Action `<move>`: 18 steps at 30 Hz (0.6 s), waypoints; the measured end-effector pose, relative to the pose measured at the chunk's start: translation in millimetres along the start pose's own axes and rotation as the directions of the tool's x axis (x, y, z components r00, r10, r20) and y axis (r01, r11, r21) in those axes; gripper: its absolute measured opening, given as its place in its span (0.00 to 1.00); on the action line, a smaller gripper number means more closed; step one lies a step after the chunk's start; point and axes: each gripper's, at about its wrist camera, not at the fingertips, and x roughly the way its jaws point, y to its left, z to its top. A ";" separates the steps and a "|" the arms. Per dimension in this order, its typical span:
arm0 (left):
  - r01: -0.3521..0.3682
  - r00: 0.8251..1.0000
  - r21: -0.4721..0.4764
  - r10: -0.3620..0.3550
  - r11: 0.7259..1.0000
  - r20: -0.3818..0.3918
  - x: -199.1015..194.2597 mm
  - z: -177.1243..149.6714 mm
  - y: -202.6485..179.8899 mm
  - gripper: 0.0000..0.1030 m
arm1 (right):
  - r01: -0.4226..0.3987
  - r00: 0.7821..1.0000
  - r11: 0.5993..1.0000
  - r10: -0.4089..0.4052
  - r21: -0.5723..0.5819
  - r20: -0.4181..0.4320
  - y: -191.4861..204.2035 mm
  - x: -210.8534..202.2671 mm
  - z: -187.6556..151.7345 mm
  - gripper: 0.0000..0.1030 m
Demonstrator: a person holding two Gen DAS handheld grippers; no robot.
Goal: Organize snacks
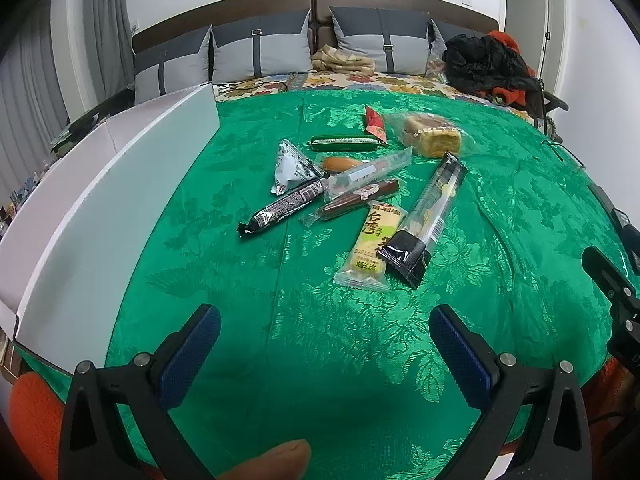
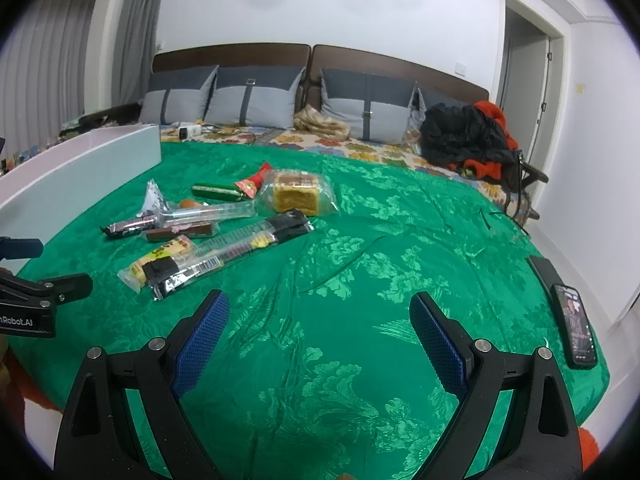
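Note:
Several packaged snacks lie in a loose pile on the green cloth [image 1: 320, 340]: a long black-ended pack [image 1: 426, 216], a yellow cake bar [image 1: 370, 246], a brown sausage [image 1: 360, 198], a black wafer stick [image 1: 286, 204], a white triangular pack [image 1: 292, 166], a green bar [image 1: 344, 143], a red sachet [image 1: 374, 122] and a bagged bread [image 1: 434, 134]. The pile also shows in the right wrist view, with the black-ended pack [image 2: 236, 248] and the bread [image 2: 298, 196]. My left gripper [image 1: 324, 320] is open and empty, short of the pile. My right gripper [image 2: 320, 306] is open and empty, right of the pile.
A white open box [image 1: 104, 200] stands along the left side of the cloth, also in the right wrist view [image 2: 80, 176]. A phone [image 2: 576, 326] lies at the right edge. Pillows [image 1: 260, 48] and dark clothes [image 1: 488, 64] lie at the back.

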 end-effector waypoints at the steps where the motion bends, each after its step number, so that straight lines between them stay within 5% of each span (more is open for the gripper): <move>1: 0.000 1.000 0.000 0.000 1.000 0.001 -0.3 -0.1 0.0 1.00 | 0.000 1.000 1.000 0.000 -0.001 0.000 0.0 0.1 0.0 0.91; 18: -0.002 1.000 -0.001 0.002 1.000 -0.005 -0.2 0.8 0.5 1.00 | -0.002 1.000 1.000 0.002 0.000 -0.008 -1.4 0.6 0.2 0.91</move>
